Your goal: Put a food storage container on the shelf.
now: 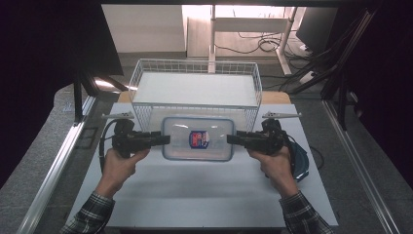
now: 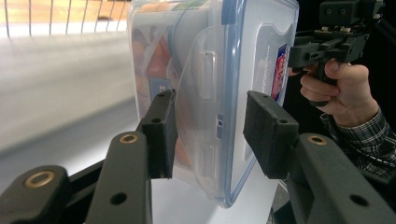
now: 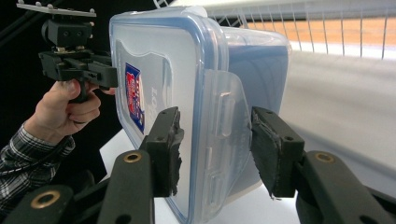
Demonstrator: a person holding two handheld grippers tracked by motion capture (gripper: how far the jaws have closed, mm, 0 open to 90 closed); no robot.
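Right now you hold one clear lidded container [image 1: 198, 139] level between your two grippers, in front of the single white wire basket [image 1: 196, 87] and above the table [image 1: 195, 195]. Your left gripper [image 1: 165, 139] clamps its left end, your right gripper [image 1: 231, 139] its right end, forearms angled inward. From above you see the lid's red-and-blue label; the left gripper view also shows orange contents through the wall, jaws pressed on the side latch.
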